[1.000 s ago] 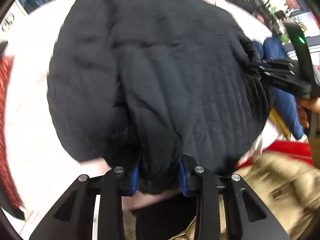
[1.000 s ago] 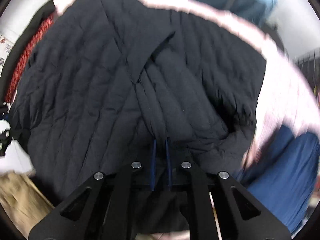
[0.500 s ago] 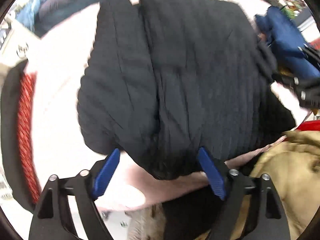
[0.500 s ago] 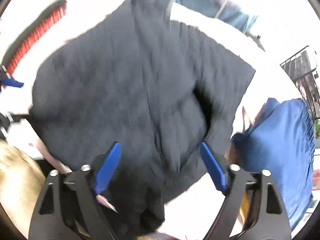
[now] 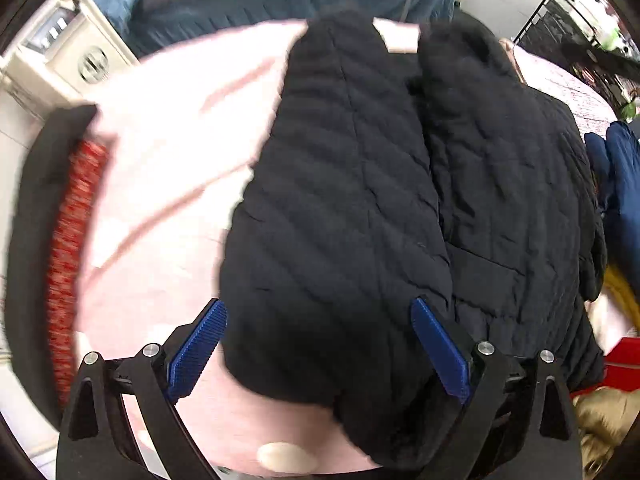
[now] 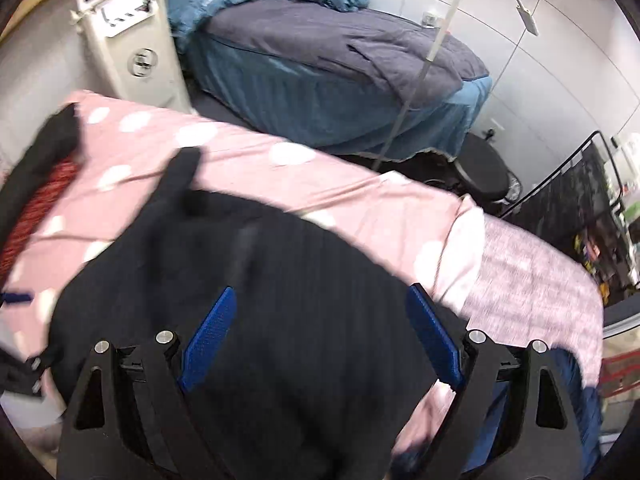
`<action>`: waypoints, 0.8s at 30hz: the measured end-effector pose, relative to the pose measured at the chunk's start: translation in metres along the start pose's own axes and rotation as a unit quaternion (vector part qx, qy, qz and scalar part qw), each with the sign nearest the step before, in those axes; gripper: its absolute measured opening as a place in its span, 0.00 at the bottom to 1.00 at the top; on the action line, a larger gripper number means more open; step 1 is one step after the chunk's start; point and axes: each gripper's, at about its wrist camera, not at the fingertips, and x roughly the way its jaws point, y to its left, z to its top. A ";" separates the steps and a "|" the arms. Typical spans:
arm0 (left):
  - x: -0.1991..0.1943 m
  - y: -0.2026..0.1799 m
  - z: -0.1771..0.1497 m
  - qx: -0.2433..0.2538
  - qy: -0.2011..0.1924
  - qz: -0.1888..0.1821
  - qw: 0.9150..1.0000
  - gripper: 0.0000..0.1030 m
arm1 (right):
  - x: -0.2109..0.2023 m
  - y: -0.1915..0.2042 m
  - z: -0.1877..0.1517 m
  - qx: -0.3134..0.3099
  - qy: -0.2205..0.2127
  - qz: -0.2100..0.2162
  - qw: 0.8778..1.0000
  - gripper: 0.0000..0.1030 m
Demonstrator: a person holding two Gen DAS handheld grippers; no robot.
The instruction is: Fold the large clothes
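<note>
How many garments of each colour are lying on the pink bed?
Black quilted jacket: 1
Black and red garment at the left edge: 1
Blue garment at the right edge: 1
Tan or gold garment: 1
Total: 4

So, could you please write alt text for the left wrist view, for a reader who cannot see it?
A black quilted jacket lies on a pink sheet, seen from above. The left hand-held gripper hangs open over its near edge, blue pads not pressing it, jaws just opened. A red knit garment lies at the left edge.

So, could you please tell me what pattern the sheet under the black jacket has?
Pink sheet with white dots, clearest in the right wrist view.
</note>
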 end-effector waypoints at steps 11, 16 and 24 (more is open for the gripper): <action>0.057 0.004 0.001 -0.037 0.059 -0.076 0.995 0.93 | 0.161 -0.088 -0.044 0.163 0.181 0.104 0.965 0.87; 0.068 0.004 0.007 -0.053 0.056 -0.086 0.993 0.68 | 0.138 -0.056 -0.052 0.090 0.150 0.106 0.979 0.19; 0.018 0.008 0.006 -0.103 -0.004 -0.067 0.992 0.12 | 0.038 -0.060 -0.061 0.175 0.051 0.153 0.971 0.05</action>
